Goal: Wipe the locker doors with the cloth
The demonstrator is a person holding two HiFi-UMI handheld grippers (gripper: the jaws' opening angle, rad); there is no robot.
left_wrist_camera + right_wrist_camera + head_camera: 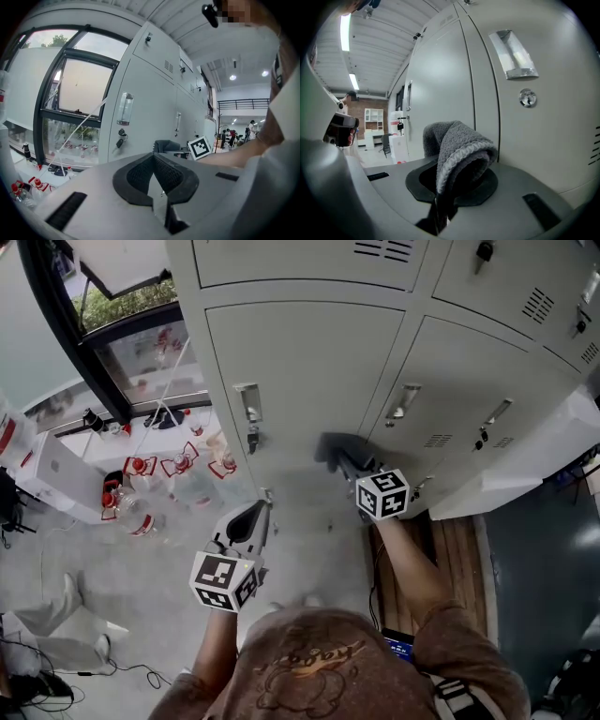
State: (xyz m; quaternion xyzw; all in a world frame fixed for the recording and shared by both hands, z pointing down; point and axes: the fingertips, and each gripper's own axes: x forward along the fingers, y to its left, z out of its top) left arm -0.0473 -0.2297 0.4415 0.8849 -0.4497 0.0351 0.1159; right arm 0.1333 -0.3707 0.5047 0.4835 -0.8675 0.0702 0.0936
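The right gripper (345, 461) clenches the cloth (459, 145) in its fingers near a locker door (309, 362). The left gripper (158, 187) is clenched and empty. Wiping likely needs pressing, then sweeping.

In the head view, the cloth (336, 452) covers the tips of your right gripper (343, 461), so contact with the locker door (309, 371) cannot be confirmed. The upper lockers (281, 263) are cut off by the top edge. In the right gripper view, the cloth's lower end drops between the jaws and out of sight. In the left gripper view, the figures (232, 136) down the hall are too small to describe. The bottles (22, 190) at the left rim are blurred.
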